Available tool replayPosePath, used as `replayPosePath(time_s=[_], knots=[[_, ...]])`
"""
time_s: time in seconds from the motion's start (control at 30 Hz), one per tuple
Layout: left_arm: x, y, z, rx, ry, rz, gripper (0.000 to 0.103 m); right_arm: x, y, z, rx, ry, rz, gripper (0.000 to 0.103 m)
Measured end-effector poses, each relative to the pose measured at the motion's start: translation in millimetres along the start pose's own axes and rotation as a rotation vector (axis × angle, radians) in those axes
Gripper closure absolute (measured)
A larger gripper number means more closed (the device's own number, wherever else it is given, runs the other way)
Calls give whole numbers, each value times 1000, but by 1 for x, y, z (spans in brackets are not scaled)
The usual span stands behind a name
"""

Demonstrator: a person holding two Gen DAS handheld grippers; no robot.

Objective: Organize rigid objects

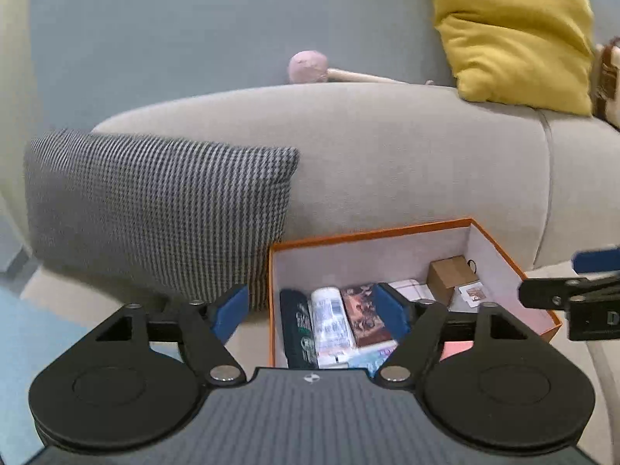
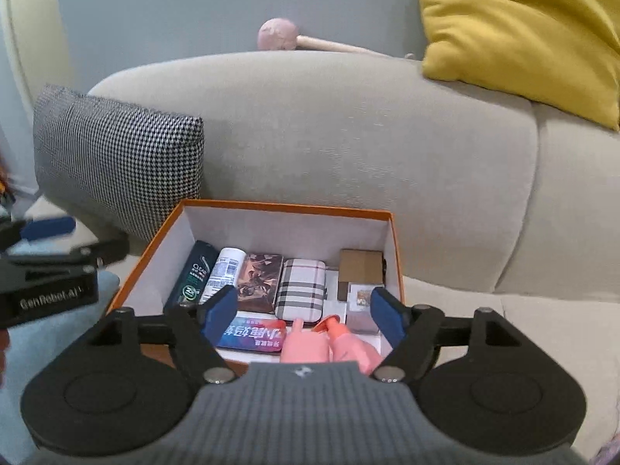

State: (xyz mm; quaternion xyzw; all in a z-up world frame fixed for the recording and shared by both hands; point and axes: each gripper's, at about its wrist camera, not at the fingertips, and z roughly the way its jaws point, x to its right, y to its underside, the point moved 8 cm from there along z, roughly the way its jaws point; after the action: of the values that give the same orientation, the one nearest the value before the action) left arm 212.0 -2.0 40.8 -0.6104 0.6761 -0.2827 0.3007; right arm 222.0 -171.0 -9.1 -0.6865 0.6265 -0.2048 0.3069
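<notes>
With both the left gripper point(image 1: 312, 314) and right gripper point(image 2: 304, 316) spread wide and empty, packing is judged near done; items are seen lined up in the orange box point(image 2: 271, 206), lower centre. Any stray object must be sought next.

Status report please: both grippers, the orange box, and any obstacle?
Left gripper open, empty. Right gripper open, empty, above orange box. Box on sofa, packed: dark bottle, white bottle, plaid case. Nothing in the way.
</notes>
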Motion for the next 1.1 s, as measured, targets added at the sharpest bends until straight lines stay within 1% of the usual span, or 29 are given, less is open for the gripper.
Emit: replayPosePath(time_s=[0.07,0.13,0.17,0.3,0.43,0.6,0.73,1.1], knots=[[-3,6,0,-7,-10,-36,9,1,7,-5,17,-5,42,23],[-4,9,3,-8,-2,-54,9,-1,14,-9,51,-26,71,22],[-4,10,7,-11,5,-60,9,-2,17,-9,62,-29,72,20],[-1,19,15,-27,29,-75,9,-3,26,-8,81,36,67,19],[5,27,17,-26,50,-67,9,-5,30,4,46,37,79,18],[6,36,21,-30,36,-28,9,-11,37,18,9,50,61,19],[0,42,24,-42,28,-39,9,-14,42,24,-12,55,47,18],[5,48,26,-42,26,-17,9,-8,46,21,-36,62,59,18]])
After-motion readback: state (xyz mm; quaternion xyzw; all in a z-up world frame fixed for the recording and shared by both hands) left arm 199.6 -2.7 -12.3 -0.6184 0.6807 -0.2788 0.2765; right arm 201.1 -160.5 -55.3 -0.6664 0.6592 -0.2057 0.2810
